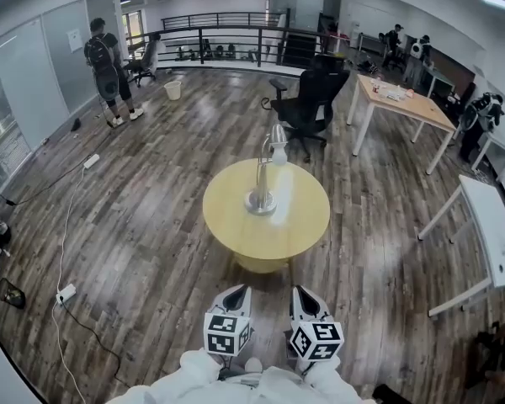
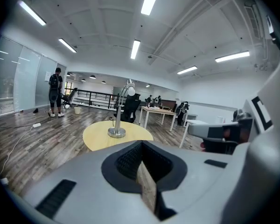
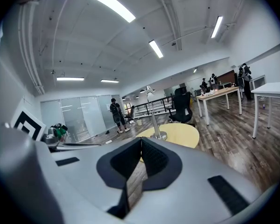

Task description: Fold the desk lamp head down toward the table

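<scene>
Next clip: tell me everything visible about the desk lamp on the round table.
The desk lamp looks like silver metal: a round flat base, a thin stem rising and curving over at the top, and a small head with a whitish part beneath it. It stands upright, head raised, not folded down. It sits near the middle of the round yellow table, slightly toward the far side. Only the table touches it.

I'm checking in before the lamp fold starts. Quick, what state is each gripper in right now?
Left gripper: closed, holding nothing.
Right gripper: closed, holding nothing.
</scene>
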The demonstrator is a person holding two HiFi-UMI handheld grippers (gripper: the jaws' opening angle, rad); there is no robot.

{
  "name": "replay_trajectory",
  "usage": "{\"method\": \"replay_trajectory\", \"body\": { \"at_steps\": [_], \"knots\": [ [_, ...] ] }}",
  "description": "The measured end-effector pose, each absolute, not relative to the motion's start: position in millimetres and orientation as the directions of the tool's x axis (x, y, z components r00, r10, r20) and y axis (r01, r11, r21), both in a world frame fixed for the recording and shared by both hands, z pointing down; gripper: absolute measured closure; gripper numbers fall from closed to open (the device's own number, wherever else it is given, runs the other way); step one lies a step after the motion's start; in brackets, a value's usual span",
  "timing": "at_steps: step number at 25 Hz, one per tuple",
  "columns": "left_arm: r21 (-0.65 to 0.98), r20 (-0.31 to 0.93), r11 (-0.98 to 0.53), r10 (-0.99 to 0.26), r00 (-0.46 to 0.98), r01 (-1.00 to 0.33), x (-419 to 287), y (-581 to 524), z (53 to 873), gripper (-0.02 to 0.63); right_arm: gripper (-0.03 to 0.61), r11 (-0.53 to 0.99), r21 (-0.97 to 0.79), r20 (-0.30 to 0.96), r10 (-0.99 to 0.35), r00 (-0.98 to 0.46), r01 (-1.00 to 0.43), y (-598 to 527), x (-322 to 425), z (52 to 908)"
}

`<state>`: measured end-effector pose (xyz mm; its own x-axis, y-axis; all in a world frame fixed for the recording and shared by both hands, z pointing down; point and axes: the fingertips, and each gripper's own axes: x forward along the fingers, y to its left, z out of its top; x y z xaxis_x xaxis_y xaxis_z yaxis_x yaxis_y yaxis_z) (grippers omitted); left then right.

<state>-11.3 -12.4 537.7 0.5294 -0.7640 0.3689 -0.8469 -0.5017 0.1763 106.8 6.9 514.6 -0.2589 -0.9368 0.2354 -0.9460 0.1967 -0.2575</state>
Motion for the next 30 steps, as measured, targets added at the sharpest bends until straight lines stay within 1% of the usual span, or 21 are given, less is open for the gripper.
{"method": "replay_trajectory", "body": {
  "at_steps": [10, 17, 30],
  "knots": [
    [0.192, 0.416, -0.449, -0.768, 0.487, -0.872, -13.0, -66.0, 549.4, 0.612, 0.566, 0.188, -0.274, 0.256, -0.931, -0.259, -0.943, -47.4, 125.5, 517.7],
    [0.175, 0.412, -0.467, -0.764, 0.496, -0.867, -3.0, -116.3, 553.2, 0.614, 0.566, 0.170, -0.275, 0.258, -0.935, -0.243, -0.946, -93.5, 135.9, 524.0],
    [0.190, 0.392, -0.519, -0.739, 0.549, -0.834, 11.7, -249.0, 543.9, 0.612, 0.566, 0.152, -0.254, 0.240, -0.947, -0.214, -0.955, -222.9, 139.9, 510.0]
  ]
}}
